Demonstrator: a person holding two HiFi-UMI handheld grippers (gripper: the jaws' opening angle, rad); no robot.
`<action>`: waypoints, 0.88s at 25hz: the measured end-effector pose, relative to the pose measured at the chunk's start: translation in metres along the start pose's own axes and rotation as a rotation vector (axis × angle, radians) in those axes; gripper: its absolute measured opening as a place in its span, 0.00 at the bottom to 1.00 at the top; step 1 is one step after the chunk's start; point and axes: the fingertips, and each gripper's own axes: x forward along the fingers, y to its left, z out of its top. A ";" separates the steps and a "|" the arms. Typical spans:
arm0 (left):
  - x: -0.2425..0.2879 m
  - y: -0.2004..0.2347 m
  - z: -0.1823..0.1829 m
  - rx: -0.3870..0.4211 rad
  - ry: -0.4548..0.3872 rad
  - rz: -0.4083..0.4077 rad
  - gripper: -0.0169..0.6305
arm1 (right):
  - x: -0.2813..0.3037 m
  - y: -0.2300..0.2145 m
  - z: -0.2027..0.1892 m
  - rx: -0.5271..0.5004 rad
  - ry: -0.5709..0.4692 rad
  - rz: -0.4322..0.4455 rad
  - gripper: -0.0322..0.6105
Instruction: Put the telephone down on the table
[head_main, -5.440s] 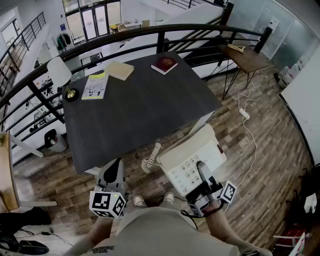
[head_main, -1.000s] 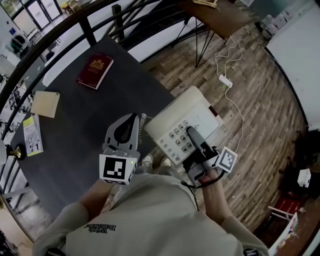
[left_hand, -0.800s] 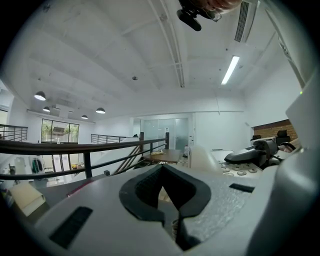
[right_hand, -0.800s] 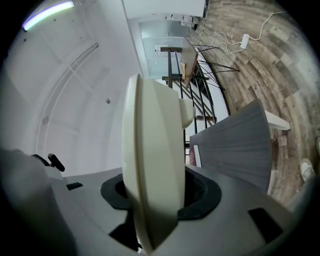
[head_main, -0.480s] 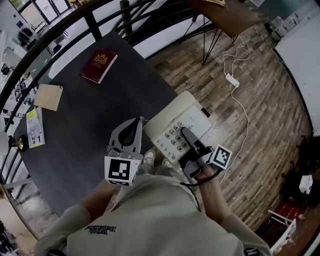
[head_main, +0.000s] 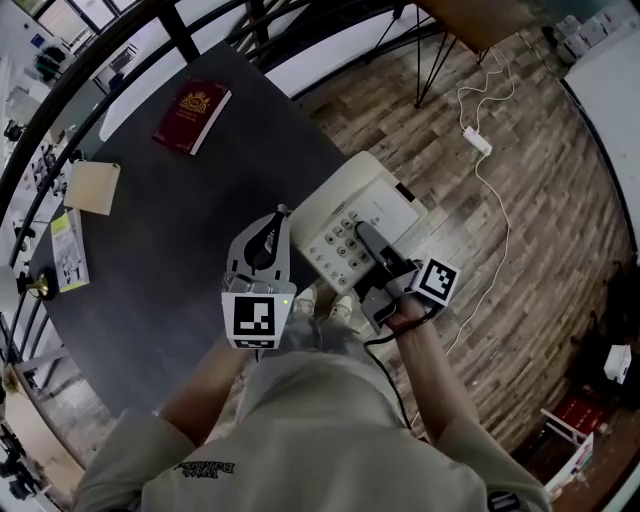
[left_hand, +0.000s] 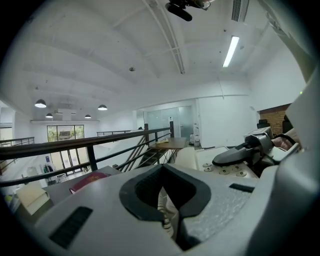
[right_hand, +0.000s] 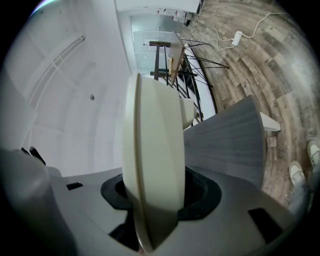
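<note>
A cream push-button telephone (head_main: 352, 212) hangs in the air at the near right corner of the dark grey table (head_main: 170, 240), partly over its edge. My right gripper (head_main: 362, 234) is shut on the telephone's near side, one jaw lying across the keypad. In the right gripper view the telephone's edge (right_hand: 150, 150) stands clamped between the jaws, with the table top (right_hand: 227, 145) just beyond. My left gripper (head_main: 282, 214) is level with the telephone's left side, jaws closed. In the left gripper view the coiled cord (left_hand: 163, 207) sits pinched in the narrow slit between them.
On the far half of the table lie a red book (head_main: 192, 116), a tan notebook (head_main: 92, 187) and a booklet (head_main: 67, 250). A black railing (head_main: 100, 70) runs behind the table. A power strip (head_main: 477, 140) and its cable lie on the wooden floor to the right.
Both grippers have sunk with the telephone and carried it a little towards the table's corner. The grips look the same.
</note>
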 end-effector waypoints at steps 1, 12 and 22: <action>0.006 0.001 -0.006 0.000 0.011 0.000 0.03 | 0.005 -0.007 0.003 -0.005 0.006 -0.009 0.36; 0.066 -0.006 -0.076 0.017 0.107 -0.036 0.03 | 0.053 -0.090 0.009 0.007 0.096 -0.120 0.36; 0.086 -0.023 -0.137 0.064 0.244 -0.086 0.03 | 0.061 -0.134 0.007 0.040 0.077 -0.242 0.36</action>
